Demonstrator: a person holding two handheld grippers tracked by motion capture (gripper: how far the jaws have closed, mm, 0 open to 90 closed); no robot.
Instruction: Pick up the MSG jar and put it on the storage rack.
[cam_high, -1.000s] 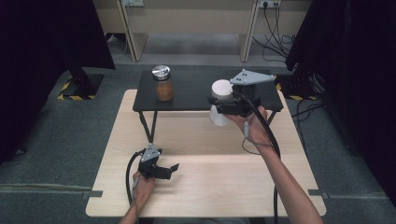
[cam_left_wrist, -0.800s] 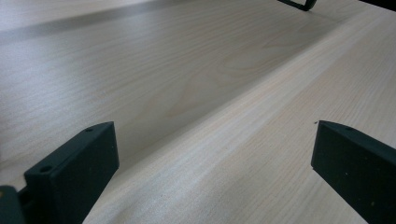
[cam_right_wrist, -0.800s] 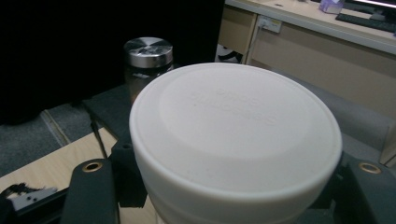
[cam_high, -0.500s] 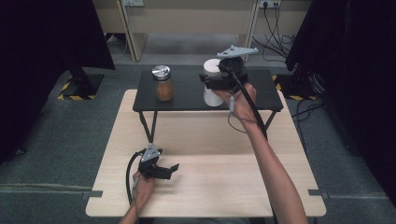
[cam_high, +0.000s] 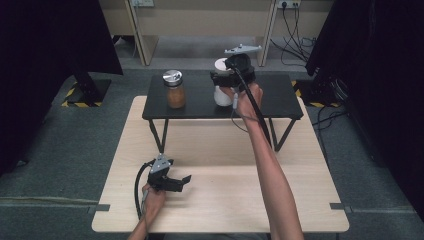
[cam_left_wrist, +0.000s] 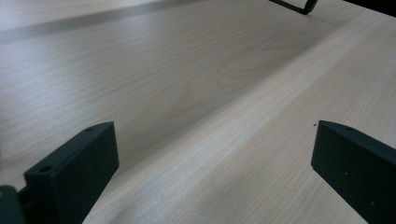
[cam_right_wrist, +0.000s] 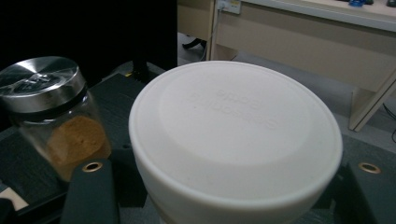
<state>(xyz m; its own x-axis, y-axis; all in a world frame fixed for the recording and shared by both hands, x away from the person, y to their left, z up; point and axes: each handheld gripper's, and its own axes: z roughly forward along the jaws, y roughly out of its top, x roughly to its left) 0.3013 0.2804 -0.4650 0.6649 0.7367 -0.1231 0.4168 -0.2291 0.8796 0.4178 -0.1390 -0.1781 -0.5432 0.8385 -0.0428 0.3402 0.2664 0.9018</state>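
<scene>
Now the right gripper (cam_high: 220, 80) clamps the white bottle (cam_right_wrist: 233, 140) above the black shelf (cam_high: 200, 102).

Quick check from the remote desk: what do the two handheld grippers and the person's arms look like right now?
Both grippers are black. The left gripper has flat rectangular jaws with small screw holes, a grey plate on top and a black cable looping from its back. The right gripper carries a grey three-cornered plate, brass-ringed holes in its jaws and a black cable trailing along the forearm. The forearms are bare, without sleeves.

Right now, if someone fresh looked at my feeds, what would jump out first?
The white container clamped in the right gripper, over the black raised shelf. Next, the steel-lidded glass jar of brown powder standing at the shelf's left end. The left gripper rests open on the wooden table.
</scene>
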